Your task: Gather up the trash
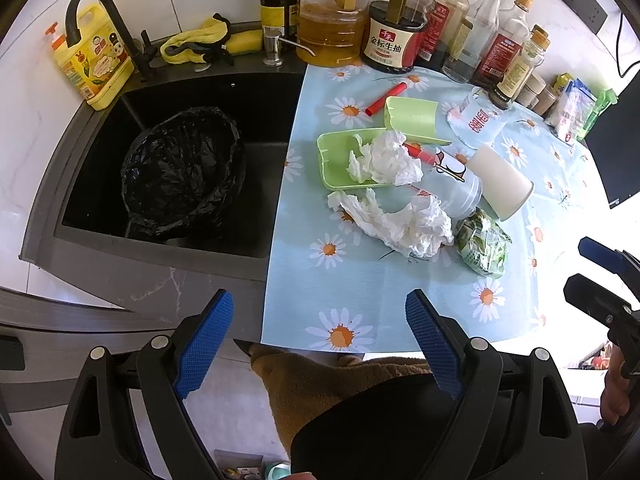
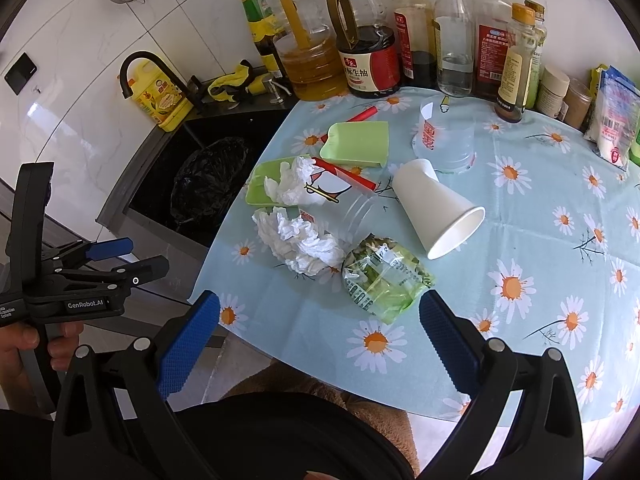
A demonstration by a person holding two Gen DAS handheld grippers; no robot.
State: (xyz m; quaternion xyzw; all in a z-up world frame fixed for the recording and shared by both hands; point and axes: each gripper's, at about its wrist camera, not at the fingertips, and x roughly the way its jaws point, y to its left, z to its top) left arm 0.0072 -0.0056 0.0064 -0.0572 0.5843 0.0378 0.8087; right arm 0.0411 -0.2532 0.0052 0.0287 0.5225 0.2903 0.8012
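Trash lies on the daisy tablecloth point(image 1: 360, 280): crumpled white tissue point(image 1: 404, 220) point(image 2: 300, 238), more tissue point(image 1: 386, 156) in a green tray point(image 1: 336, 160), a green snack wrapper point(image 1: 482, 246) point(image 2: 380, 280), a tipped white paper cup point(image 1: 500, 182) point(image 2: 440, 208), clear plastic cups point(image 1: 456, 184) point(image 2: 448, 136) and a red stick point(image 1: 386, 98). A bin lined with a black bag point(image 1: 184, 176) point(image 2: 208, 184) sits in the sink. My left gripper point(image 1: 320, 336) is open and empty, near the table's front edge. My right gripper point(image 2: 320, 340) is open and empty, just short of the wrapper.
A green lid point(image 1: 410, 114) lies behind the tray. Oil and sauce bottles point(image 1: 388, 36) line the back wall. Spice jars and packets point(image 2: 612, 120) stand at the right. A faucet point(image 1: 100, 20), yellow detergent bottle point(image 1: 92, 64) and sponge point(image 1: 240, 42) flank the dark sink point(image 1: 260, 120).
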